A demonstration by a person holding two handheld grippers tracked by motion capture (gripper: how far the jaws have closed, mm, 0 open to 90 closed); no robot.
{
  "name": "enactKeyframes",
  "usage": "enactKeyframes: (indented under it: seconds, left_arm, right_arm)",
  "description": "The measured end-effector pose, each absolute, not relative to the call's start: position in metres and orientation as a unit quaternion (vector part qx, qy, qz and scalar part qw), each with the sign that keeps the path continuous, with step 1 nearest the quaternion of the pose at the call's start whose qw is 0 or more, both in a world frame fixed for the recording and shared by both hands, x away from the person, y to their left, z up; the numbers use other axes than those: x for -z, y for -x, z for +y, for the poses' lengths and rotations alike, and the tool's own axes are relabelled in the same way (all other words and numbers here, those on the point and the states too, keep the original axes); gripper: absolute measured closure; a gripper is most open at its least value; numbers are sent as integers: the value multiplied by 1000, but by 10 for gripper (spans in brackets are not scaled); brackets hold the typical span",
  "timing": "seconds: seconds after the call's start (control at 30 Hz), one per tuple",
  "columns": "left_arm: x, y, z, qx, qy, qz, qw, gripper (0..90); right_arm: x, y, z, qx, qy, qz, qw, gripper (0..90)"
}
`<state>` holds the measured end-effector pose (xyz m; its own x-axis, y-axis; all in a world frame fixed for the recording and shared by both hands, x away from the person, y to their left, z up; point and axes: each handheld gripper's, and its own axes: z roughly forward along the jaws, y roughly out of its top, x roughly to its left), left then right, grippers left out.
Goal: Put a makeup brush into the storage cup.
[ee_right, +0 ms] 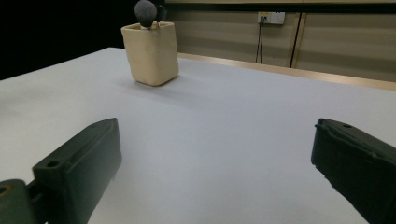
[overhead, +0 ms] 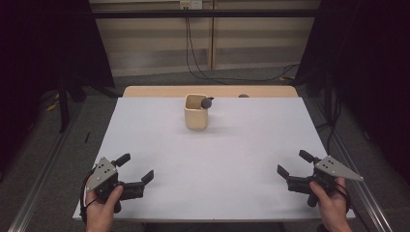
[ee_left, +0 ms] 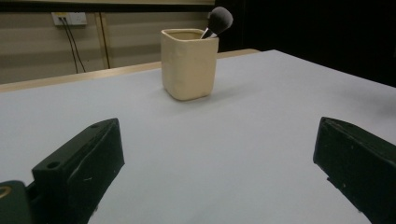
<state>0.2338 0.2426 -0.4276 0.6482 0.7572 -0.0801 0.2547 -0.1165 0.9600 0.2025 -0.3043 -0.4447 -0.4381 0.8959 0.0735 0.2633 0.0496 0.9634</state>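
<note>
The white table [overhead: 212, 164] lies bare from its near edge up to the cup [overhead: 196, 112], which stands near the far edge, about midway across, with a wooden strip [overhead: 159, 91] just behind it. A brush [overhead: 207, 103] stands in the cup, its dark head leaning over the rim. The left gripper [overhead: 135, 170] and right gripper [overhead: 294, 165] sit near the near corners, well apart from the cup, both with jaws spread wide around nothing.
</note>
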Motion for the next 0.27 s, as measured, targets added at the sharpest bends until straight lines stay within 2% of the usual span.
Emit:
enactKeyframes:
  seconds: [0.27]
  left_arm:
    - [429,-235,245,-217,-710,366,562,18]
  right_arm:
    - [446,-205,-303,-532,-433,666,294,12]
